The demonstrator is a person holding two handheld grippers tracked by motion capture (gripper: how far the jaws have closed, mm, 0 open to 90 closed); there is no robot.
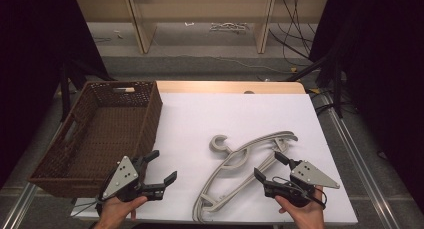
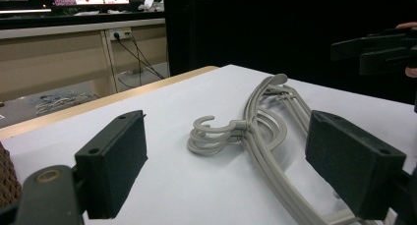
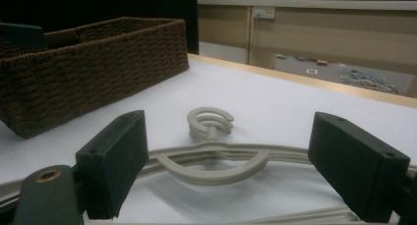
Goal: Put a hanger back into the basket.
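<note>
We judge the stack of hangers (image 1: 240, 176) to be light and stiff: moulded grey plastic, smooth and probably a little slippery against the jaw pads, not fragile but apt to fan apart if lifted by one piece alone. We count several nested together, though the exact number is hard to read. The best hold looks to be across the bundled shoulder arms near the neck, where all the pieces lie tight together, or across the lower bar; the hooks (image 2: 211, 135) are curled and would likely twist in a pinch. Appearance: pale grey, curved shoulders, a thin lower bar, open C-shaped hooks stacked one on another. The stack lies flat on the white counter (image 1: 200, 114), right of centre, with the hooks pointing toward the far left and the brown wicker basket (image 1: 100, 134) well apart at the left edge. The left hand-held gripper (image 1: 162, 169) hovers beside the basket's near corner, jaws wide apart, holding nothing. The right hand-held gripper (image 1: 270, 166) sits just beside the hangers' right shoulder, jaws likewise spread wide and empty; in its own view the shoulder arms lie between the pads without contact.
</note>
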